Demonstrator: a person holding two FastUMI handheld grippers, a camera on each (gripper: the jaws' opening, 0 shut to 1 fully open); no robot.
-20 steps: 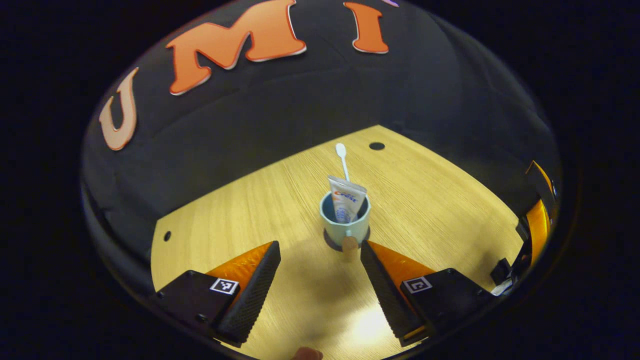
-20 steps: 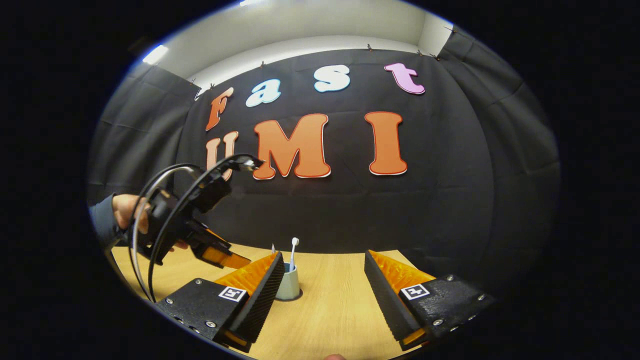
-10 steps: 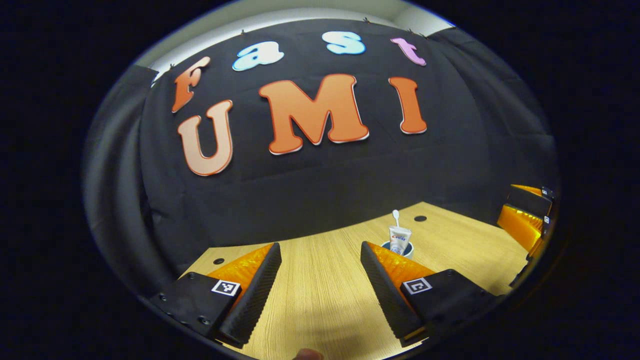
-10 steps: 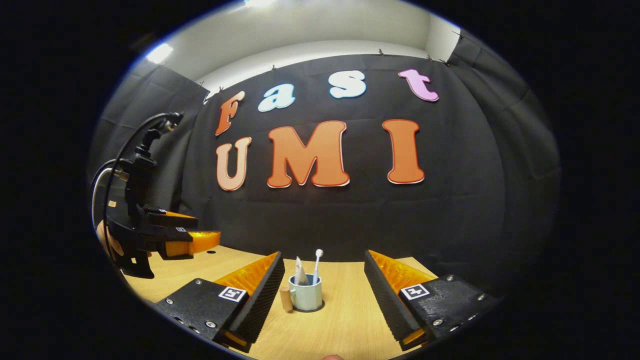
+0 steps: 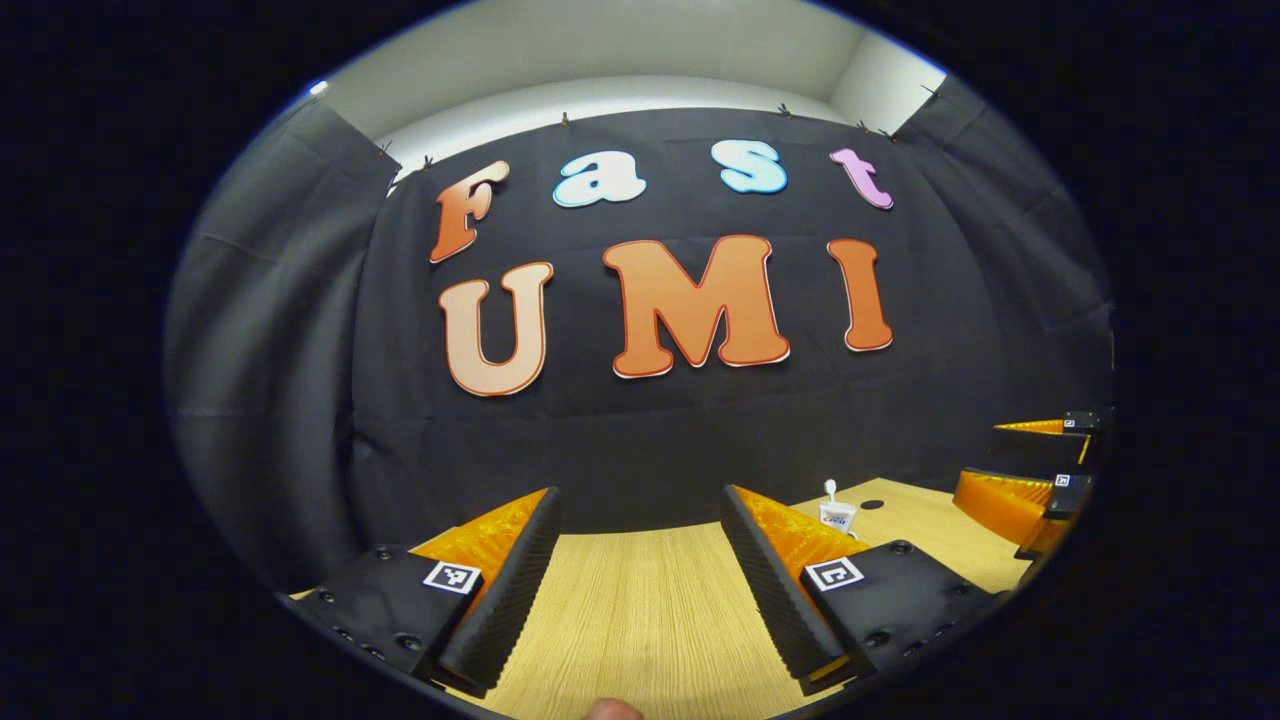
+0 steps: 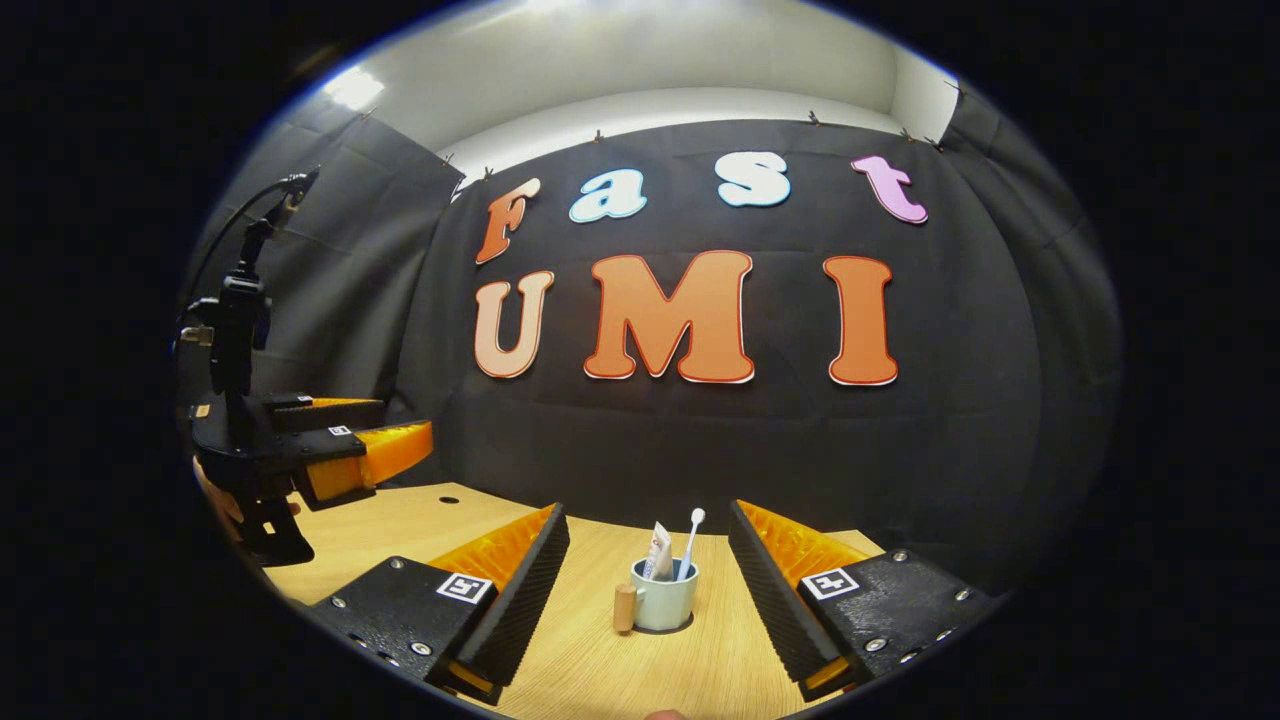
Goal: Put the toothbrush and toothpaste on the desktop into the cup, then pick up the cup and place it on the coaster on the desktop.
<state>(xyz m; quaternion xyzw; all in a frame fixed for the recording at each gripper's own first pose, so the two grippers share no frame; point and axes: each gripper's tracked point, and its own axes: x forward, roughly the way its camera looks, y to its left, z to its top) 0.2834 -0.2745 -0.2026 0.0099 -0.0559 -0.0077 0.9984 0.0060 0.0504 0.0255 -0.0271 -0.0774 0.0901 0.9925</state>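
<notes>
Standing on coaster: cup (image 6: 664, 603), upright, handle (image 6: 624, 608) on its left, mid-desk in the right gripper view
Left gripper: (image 5: 640, 570) fingers spread wide apart, nothing between them, bare desk (image 5: 640, 620) in the gap; held level above the desk, well left of the cup; also seen in the right gripper view (image 6: 385, 450) far left of the cup, raised off the desk, a hand (image 6: 215, 495) partly hidden behind it, cables rising from its top
Toothpaste: (image 6: 658, 552) tube standing in the cup, left side, tilted, top above the rim; in the left gripper view (image 5: 836, 516) seen just past the right-hand finger
Toothbrush: (image 6: 690, 540) standing in the cup, right of the toothpaste, head up, leaning right; in the left gripper view (image 5: 829, 490) head pokes up above the tube
Cup in left gripper view: mostly hidden behind the finger, only contents clear
Coaster: (image 6: 678, 629) dark disc, thin edge showing under the cup base
Right gripper: (image 6: 648, 590) fingers wide apart, holding nothing, cup sits farther off between them, not touching; in the left gripper view (image 5: 1020, 470) far right of the cup, above the desk edge
Desk hole: (image 5: 872, 505) small dark hole just right of the cup
</notes>
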